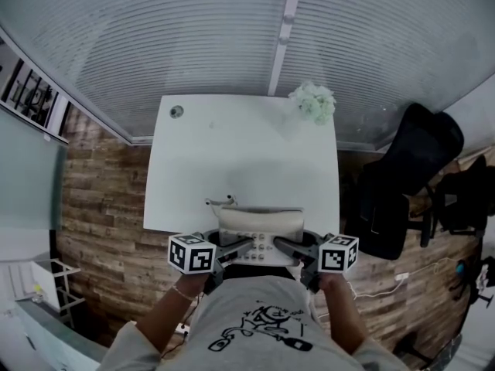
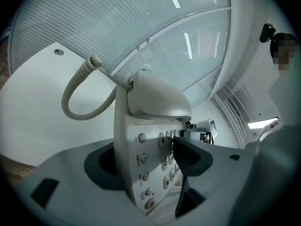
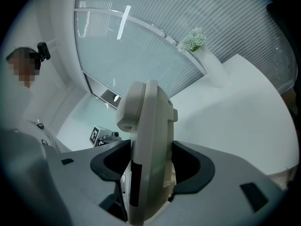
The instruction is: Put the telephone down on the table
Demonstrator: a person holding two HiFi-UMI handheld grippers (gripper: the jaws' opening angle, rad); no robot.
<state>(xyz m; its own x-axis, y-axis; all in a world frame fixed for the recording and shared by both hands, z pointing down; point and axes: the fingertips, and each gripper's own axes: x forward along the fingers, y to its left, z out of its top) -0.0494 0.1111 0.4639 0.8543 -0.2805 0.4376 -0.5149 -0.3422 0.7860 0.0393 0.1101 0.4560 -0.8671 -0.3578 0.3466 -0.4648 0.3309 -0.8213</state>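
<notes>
Left side first: the left claw (image 1: pixel 241 246) is pinching the left end of the telephone (image 1: pixel 257 226). One pad sits on the keypad face and the other on the underside, which you can see clearly in the left gripper view. The telephone is a cream desk model, and the handset (image 2: pixel 157 98) rests in its cradle. The curly cord (image 2: pixel 75 98) loops off to the telephone's left over the white counter (image 1: pixel 232 153).

The telephone hangs level between both claws, right at the counter's near edge and in front of the person's chest. I can't tell whether its base touches the counter.

There's a star key (image 2: pixel 162 138) among the buttons. The small labels next to them are too tiny to read.

To the telephone's right, the right claw (image 1: pixel 285 247) is clamped on the other end, with the body filling the gap between its pads. Well beyond the telephone, at the counter's far right corner, are pale flowers (image 1: pixel 313 103) in what looks like a white vase. A black chair (image 1: pixel 402 184) stands off to the telephone's right, beside the counter.
</notes>
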